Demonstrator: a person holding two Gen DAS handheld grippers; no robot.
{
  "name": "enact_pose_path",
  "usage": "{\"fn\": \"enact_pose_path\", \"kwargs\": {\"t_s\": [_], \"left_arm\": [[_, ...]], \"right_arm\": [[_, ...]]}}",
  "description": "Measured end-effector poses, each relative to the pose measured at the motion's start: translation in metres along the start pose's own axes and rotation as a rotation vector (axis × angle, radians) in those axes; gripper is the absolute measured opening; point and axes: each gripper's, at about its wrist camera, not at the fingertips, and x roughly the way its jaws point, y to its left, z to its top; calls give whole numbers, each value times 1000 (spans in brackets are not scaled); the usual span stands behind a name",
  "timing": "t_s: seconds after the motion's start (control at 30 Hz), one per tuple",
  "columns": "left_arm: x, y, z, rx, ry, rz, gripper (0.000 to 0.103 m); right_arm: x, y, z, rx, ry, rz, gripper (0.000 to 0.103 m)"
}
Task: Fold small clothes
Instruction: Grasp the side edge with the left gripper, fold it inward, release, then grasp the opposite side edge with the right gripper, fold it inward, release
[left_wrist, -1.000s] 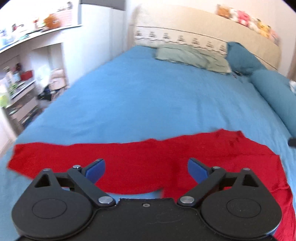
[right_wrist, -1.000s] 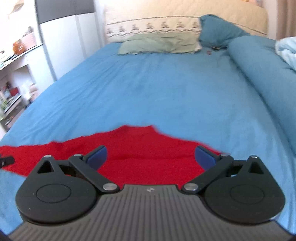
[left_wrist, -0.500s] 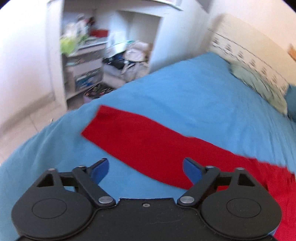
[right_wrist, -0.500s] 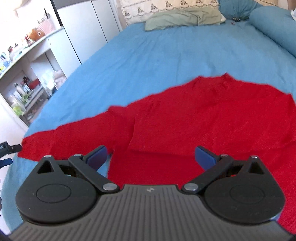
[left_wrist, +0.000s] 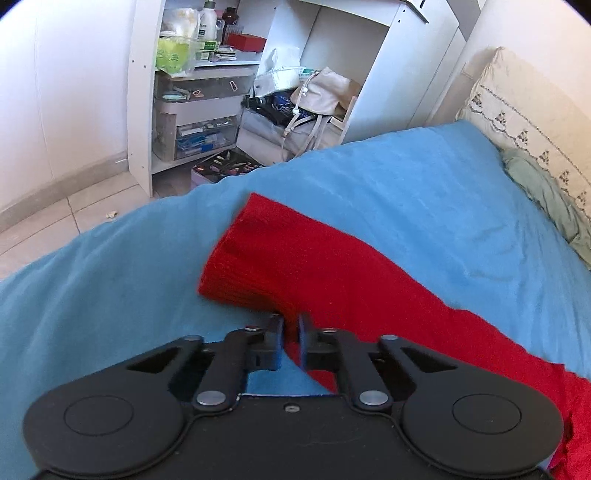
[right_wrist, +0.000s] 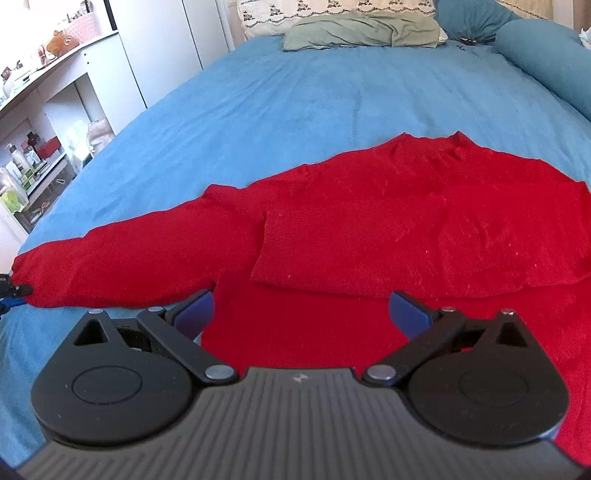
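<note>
The red sweater (right_wrist: 369, 229) lies flat on the blue bedsheet (right_wrist: 295, 96) and fills the lower and right part of the right wrist view. One sleeve (right_wrist: 122, 266) is stretched out toward the left edge of this frame. The other sleeve seems to be folded already over the body, where a rectangular flap lies in the middle of the frame.

In the left wrist view the left gripper (left_wrist: 291, 332) sits at the lower centre, and its jaws are pressed together on the near edge of the sleeve, close behind the ribbed cuff (left_wrist: 240, 258). The same gripper shows only as a small dark tip at the left edge of the right wrist view, touching the cuff end.

The right gripper (right_wrist: 301, 312) hovers over the lower part of the sweater with its jaws spread wide and nothing between them.

The step in hand is probably the folding of the stretched sleeve. The next move likely calls for lifting the cuff and carrying it across toward the body, so that the sleeve lies flat on the body. The free gripper could press the shoulder so that the body does not slide.

Shelves (left_wrist: 199, 85) with clutter stand in the upper left of the left wrist view, and a pale green pillow (right_wrist: 362, 33) lies at the top of the right wrist view.
</note>
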Motion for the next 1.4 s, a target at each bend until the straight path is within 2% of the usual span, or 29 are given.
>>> {"fn": "enact_pose_path", "kwargs": {"t_s": [0.13, 0.27, 0.33, 0.5, 0.63, 0.8, 0.87, 0.97, 1.07, 1.13, 1.2, 1.23, 1.3, 1.4], "left_arm": [[-9, -12, 4, 44, -33, 14, 6], [-39, -50, 12, 157, -111, -15, 5], [-59, -84, 12, 269, -145, -65, 5], [-104, -174, -7, 463, -185, -253, 5], [-127, -264, -51, 595, -174, -402, 5], [-128, -372, -140, 751, -97, -541, 6], [-114, -404, -183, 817, -37, -542, 6], [-88, -429, -237, 891, 52, -512, 6], [-76, -436, -272, 939, 102, -468, 7], [-78, -436, -280, 942, 108, -457, 17], [-83, -430, -277, 934, 114, -470, 45], [-87, -425, -272, 929, 101, -467, 54], [-100, -409, -258, 911, 66, -437, 65], [-110, -388, -229, 856, 40, -378, 74]], "right_arm": [[0, -2, 2, -2, -10, -9, 103], [-4, -12, 7, 5, -21, -12, 103], [-8, -20, 11, 18, -28, -9, 103], [-25, -55, 26, 70, -50, -15, 103], [-42, -97, 40, 107, -75, -33, 103], [-60, -166, 51, 134, -112, -79, 103], [-64, -195, 51, 143, -115, -95, 103], [-63, -234, 44, 146, -101, -116, 103], [-59, -266, 34, 171, -69, -110, 103], [-55, -277, 29, 184, -53, -101, 103], [-52, -282, 25, 195, -38, -90, 103], [-50, -282, 24, 203, -32, -81, 103], [-49, -279, 25, 224, -19, -55, 103], [-46, -266, 33, 228, 3, -1, 103]]}}
